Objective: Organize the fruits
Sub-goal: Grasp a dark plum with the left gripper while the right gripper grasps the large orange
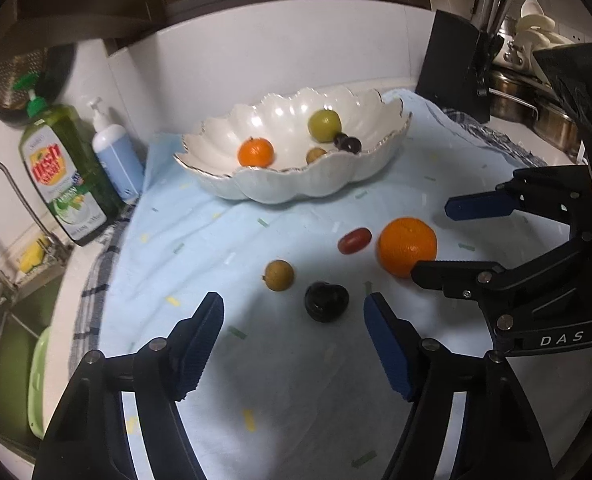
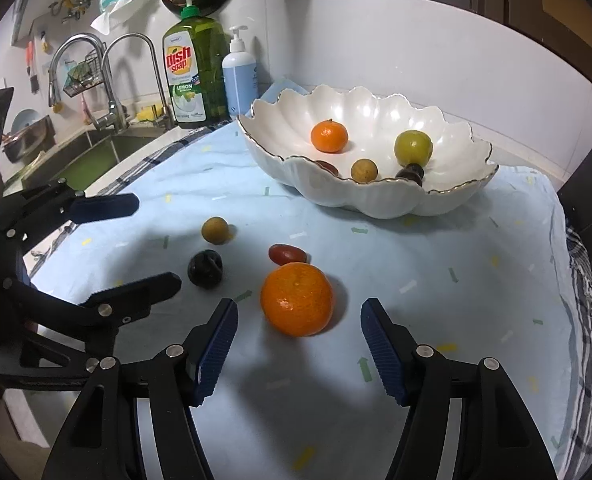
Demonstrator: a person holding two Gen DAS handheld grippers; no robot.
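a: where do we stand with the left gripper (image 1: 292,310)?

b: we hold it spread wide at the bottom of its own view, nothing between the fingers; the dark plum (image 1: 326,302) lies just ahead of the gap, the small brown fruit (image 1: 280,275) a little up and left of it.

a: and the right gripper (image 2: 299,318)?

b: spread too, low in the right wrist view. the big orange (image 2: 297,299) sits on the pale blue cloth (image 2: 435,280) just ahead of its fingers, not touched. the red oval fruit (image 2: 287,254) lies just above the orange.

a: the bowl (image 1: 256,188)?

b: white, scalloped, in the upper middle of the left view, holding a small orange (image 1: 256,152), a green fruit (image 1: 324,125), a brown one and a dark one. dish soap (image 2: 190,72) stands at the upper left of the right view.
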